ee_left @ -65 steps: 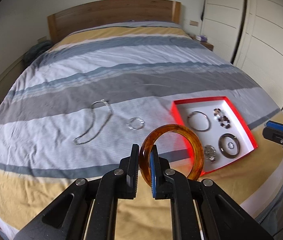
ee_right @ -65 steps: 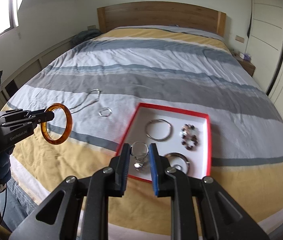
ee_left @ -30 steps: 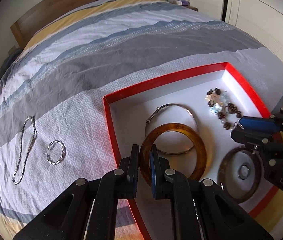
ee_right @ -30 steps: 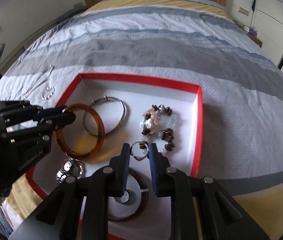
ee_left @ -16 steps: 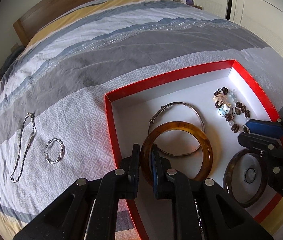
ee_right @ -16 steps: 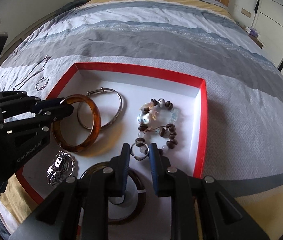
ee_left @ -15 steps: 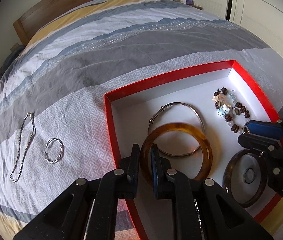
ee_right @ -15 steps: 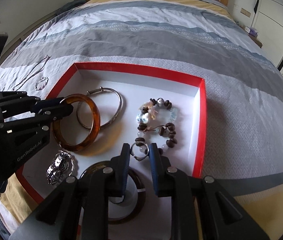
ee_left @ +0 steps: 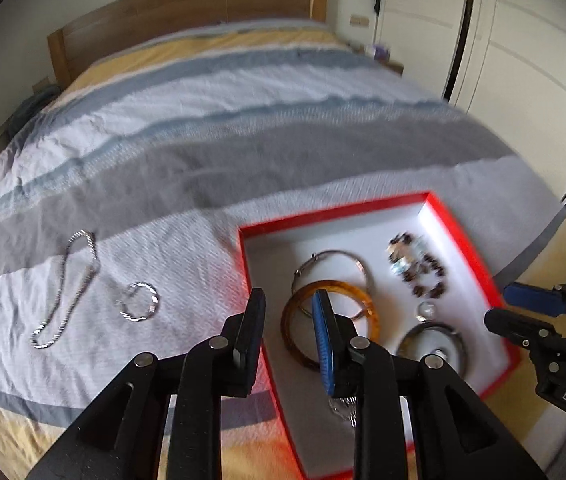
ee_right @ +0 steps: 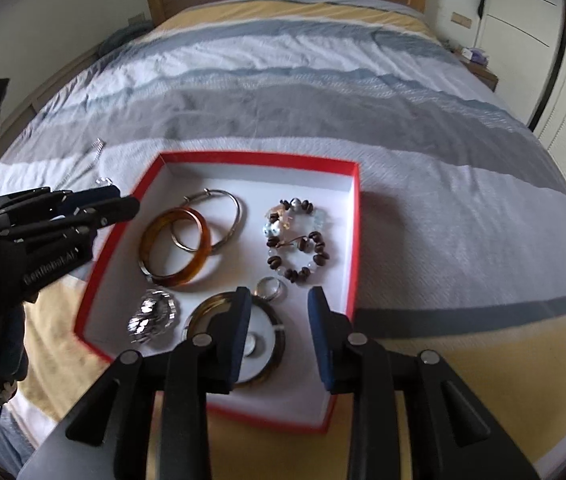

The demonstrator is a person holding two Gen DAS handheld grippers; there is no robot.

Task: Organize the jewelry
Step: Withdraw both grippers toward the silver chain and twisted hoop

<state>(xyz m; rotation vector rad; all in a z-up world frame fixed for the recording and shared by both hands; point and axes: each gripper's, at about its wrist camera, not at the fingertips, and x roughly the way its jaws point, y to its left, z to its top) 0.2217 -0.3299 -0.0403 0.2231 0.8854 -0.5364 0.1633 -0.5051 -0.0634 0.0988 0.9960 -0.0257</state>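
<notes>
The red box (ee_right: pixel 259 156) with a white floor lies on the bed. In it the amber bangle (ee_right: pixel 175 278) rests flat, overlapping a thin silver bangle (ee_right: pixel 235 216). My left gripper (ee_left: pixel 289 308) hovers above the amber bangle (ee_left: pixel 289 326); its jaws are opening and hold nothing. My right gripper (ee_right: pixel 279 300) hangs over the box's near side, jaws opening, with nothing pressed between the pads. A small silver ring (ee_right: pixel 281 290) lies on the box floor just past its tips. On the duvet left of the box (ee_left: pixel 335 210) lie a silver chain (ee_left: pixel 67 292) and a twisted silver ring (ee_left: pixel 139 302).
The box also holds bead bracelets (ee_right: pixel 317 240), a dark bangle (ee_right: pixel 271 364) and a silver watch (ee_right: pixel 153 316). A wooden headboard (ee_left: pixel 187 12) stands at the far end and white wardrobe doors (ee_left: pixel 523 60) on the right. The striped duvet (ee_left: pixel 243 140) spreads beyond the box.
Both grippers have risen and pulled back from the box with their jaws wider. The amber bangle left the left gripper and the small ring left the right one; both now lie in the box.
</notes>
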